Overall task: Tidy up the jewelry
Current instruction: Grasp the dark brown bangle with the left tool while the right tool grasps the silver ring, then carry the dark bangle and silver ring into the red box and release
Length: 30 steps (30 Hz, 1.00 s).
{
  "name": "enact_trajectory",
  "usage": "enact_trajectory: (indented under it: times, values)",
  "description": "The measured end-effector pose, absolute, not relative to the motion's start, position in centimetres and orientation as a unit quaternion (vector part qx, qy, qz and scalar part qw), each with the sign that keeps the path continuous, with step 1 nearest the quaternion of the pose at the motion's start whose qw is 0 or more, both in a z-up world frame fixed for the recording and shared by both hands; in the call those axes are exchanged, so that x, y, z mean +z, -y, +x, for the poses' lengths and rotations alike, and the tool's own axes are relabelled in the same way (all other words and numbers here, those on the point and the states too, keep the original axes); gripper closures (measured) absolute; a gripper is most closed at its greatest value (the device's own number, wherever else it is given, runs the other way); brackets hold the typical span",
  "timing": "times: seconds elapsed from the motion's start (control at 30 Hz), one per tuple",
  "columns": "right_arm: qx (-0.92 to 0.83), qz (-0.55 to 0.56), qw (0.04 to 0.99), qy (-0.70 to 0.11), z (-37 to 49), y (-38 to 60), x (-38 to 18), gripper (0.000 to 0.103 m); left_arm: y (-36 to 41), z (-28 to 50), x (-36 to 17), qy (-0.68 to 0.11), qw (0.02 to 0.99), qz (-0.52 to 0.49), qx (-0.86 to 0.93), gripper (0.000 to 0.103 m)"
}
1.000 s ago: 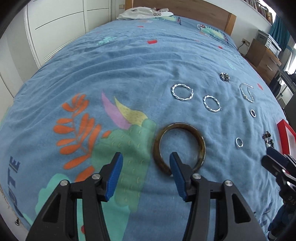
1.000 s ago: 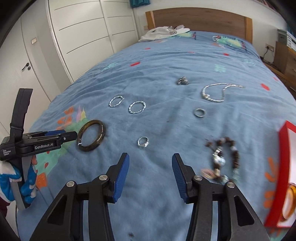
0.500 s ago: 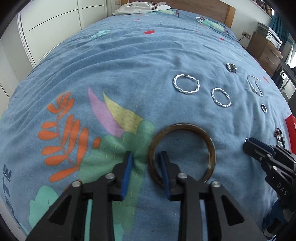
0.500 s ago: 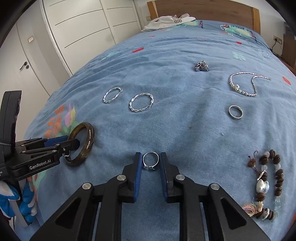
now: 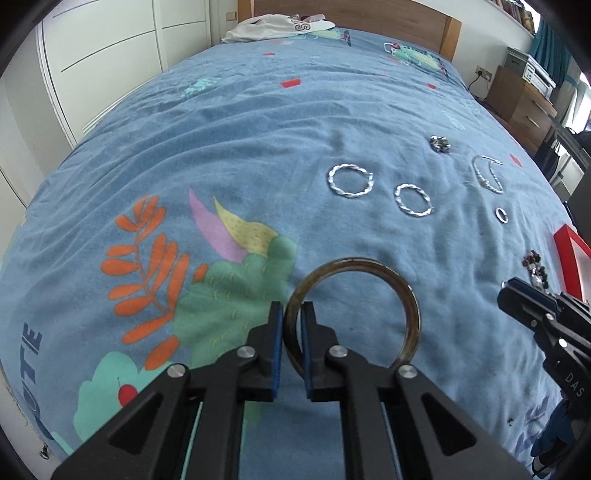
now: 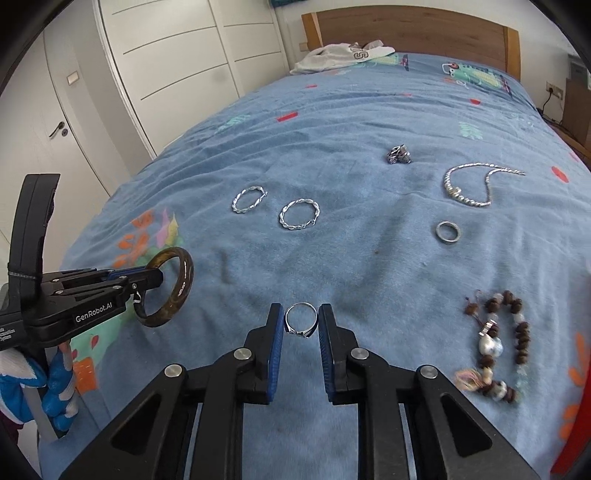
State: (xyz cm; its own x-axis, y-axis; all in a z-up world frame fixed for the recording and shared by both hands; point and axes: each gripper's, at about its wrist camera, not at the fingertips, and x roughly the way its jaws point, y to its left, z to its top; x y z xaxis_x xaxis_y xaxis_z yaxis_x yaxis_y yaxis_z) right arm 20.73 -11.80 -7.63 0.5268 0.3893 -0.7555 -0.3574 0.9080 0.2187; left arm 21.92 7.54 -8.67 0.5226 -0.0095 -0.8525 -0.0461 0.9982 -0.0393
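My left gripper (image 5: 291, 325) is shut on the rim of a brown bangle (image 5: 406, 302) and holds it lifted off the blue bedspread; the bangle also shows in the right wrist view (image 6: 181, 291). My right gripper (image 6: 301, 325) is shut on a small silver ring (image 6: 301, 321), held upright between the blue pads. Two twisted silver hoops (image 6: 299, 214) (image 6: 247, 199), a plain silver ring (image 6: 447, 232), a silver chain (image 6: 469, 184), a dark ornate ring (image 6: 399, 154) and a brown bead bracelet (image 6: 502, 350) lie on the bed.
A red box (image 5: 570, 251) sits at the right edge of the bed. A white garment (image 6: 340, 55) lies by the wooden headboard (image 6: 406, 26). White wardrobe doors (image 6: 166, 55) stand on the left, a wooden dresser (image 5: 524, 96) on the right.
Both grippers closed: the left one on the brown bangle, the right one on the small silver ring. Both pieces have since risen off the bedspread.
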Motion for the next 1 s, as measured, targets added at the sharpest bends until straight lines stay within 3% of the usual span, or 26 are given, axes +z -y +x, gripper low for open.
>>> enact_trajectory:
  times: [0.4,0.73,1.0]
  values:
    - [0.143,0.028,0.906,-0.396,14.2,22.7,-1.7,0.084,2.3,18.8,-3.7,-0.467,0.881,-0.005,-0.076,0.095]
    - [0.042,0.028,0.919,-0.391,10.9,37.7,0.3,0.084,19.6,19.7,-0.7,-0.454,0.867,0.021,-0.203,0.095]
    - [0.019,0.03,0.91,-0.412,14.2,45.4,-1.3,0.084,31.6,23.4,-1.4,-0.45,0.857,0.067,-0.242,0.095]
